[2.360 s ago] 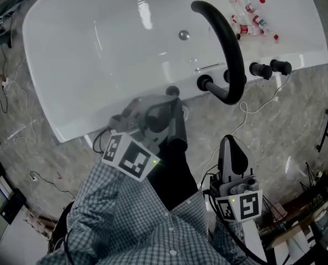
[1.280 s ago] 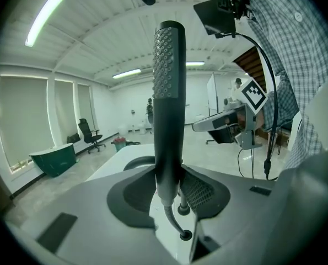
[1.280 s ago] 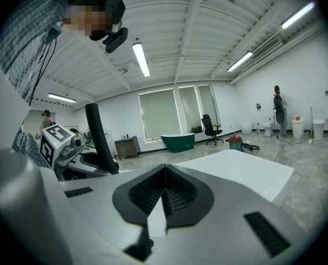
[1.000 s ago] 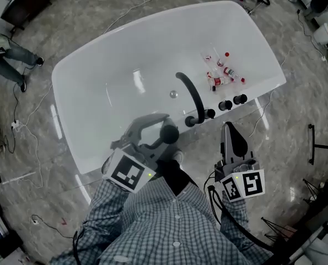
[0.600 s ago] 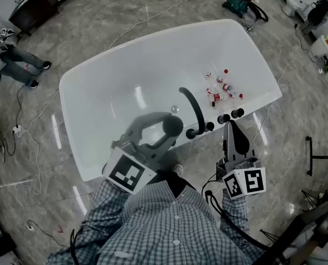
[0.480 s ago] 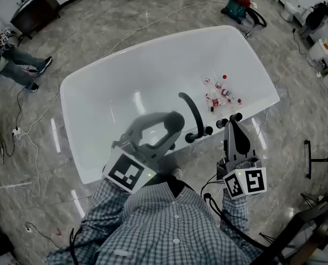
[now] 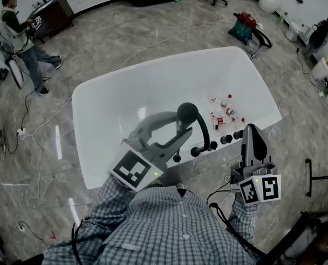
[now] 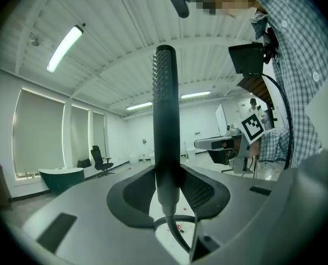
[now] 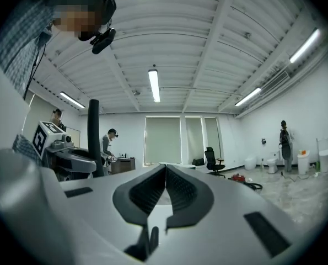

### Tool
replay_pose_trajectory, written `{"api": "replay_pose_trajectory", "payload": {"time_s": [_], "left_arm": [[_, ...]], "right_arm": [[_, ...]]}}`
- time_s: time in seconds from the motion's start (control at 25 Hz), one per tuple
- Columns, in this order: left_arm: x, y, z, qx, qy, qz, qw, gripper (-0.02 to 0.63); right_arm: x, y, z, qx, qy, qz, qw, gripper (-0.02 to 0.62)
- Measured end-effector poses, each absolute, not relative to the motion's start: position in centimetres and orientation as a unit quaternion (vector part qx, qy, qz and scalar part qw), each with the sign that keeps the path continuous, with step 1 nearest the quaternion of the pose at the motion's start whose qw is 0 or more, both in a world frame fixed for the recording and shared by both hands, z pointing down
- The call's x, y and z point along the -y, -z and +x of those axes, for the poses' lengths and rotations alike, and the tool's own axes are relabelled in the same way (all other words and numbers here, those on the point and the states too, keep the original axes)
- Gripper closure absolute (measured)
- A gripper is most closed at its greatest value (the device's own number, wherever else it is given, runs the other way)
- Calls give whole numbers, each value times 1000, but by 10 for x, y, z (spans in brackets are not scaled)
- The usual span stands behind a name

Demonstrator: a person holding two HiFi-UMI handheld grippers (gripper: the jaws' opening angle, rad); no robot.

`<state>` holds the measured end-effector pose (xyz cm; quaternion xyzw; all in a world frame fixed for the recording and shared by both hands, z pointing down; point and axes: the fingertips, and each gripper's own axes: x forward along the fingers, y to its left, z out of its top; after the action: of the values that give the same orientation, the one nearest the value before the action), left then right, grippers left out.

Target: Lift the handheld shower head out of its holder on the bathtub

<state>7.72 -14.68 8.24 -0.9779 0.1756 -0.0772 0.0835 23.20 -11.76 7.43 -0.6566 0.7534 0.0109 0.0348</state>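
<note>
The white bathtub lies below me. My left gripper is shut on the black handheld shower head, which is held up above the tub's near rim. In the left gripper view the shower head stands upright between the jaws of my left gripper, and its hose hangs down beneath. A small black holder sits on the rim beside the curved black spout. My right gripper is shut on nothing, right of the knobs. My right gripper looks out towards the room.
Several small bottles lie inside the tub at its right end. A person stands at the far left by a cabinet. A vacuum cleaner and cables lie on the marble floor around the tub.
The left gripper has risen with the shower head, away from the holder on the tub rim. The view has climbed, so the tub looks smaller. The right gripper stays shut.
</note>
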Motion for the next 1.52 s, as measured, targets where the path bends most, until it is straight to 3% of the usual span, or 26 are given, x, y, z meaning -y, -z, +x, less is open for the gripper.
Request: {"api": "replay_pose_trajectory", "payload": {"time_s": [0.44, 1.52], "left_arm": [[153, -29, 48, -175, -5, -982, 67, 489], [160, -23, 38, -204, -33, -978, 34, 489]], "right_arm": [[92, -27, 219, -742, -6, -663, 100, 578], [88, -18, 223, -740, -40, -669, 59, 578]]}}
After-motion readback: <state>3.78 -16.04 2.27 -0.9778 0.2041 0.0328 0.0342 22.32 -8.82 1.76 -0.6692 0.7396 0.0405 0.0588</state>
